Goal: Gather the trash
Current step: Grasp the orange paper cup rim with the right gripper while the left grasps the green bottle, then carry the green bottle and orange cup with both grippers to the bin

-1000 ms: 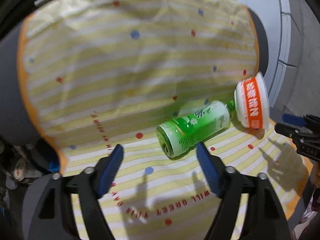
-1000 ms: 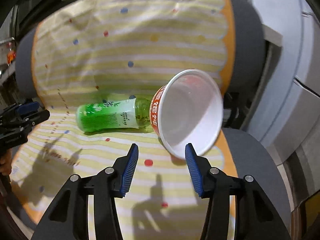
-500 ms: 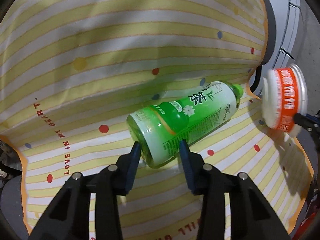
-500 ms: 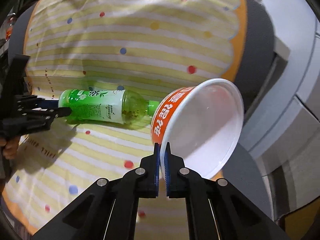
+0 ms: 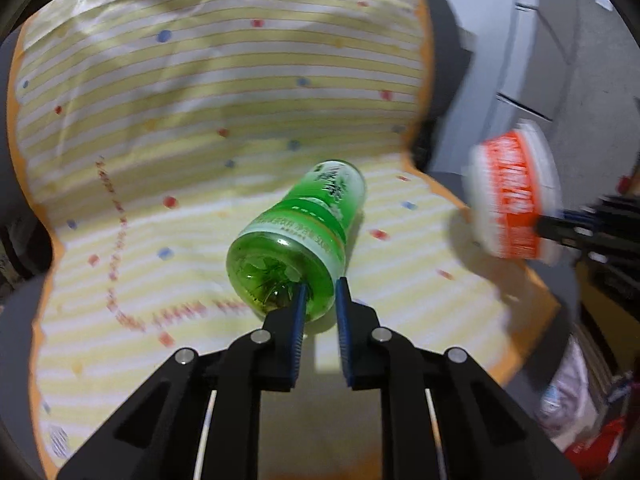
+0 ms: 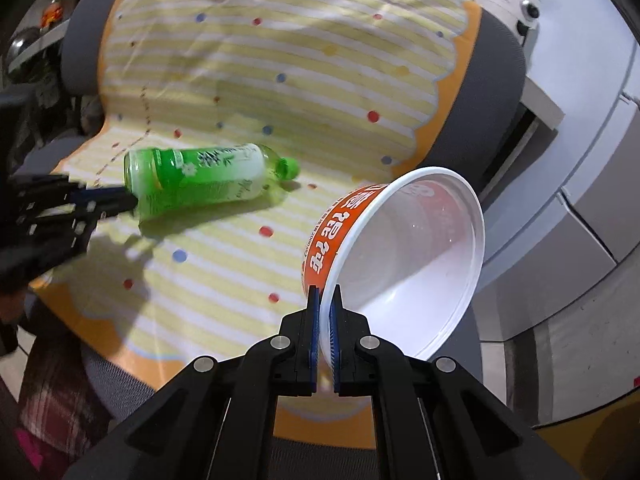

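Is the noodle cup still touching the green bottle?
Apart. The right wrist view shows striped cloth between the green bottle and the noodle cup, which the right gripper holds.

Grey chair (image 6: 502, 64), draped over seat and backrest with a yellow-and-white striped cloth (image 6: 280, 60), dotted red and blue, orange-edged. On the cloth's seat part, toward the backrest fold, a green bottle (image 6: 200, 180), apparently lying sideways.
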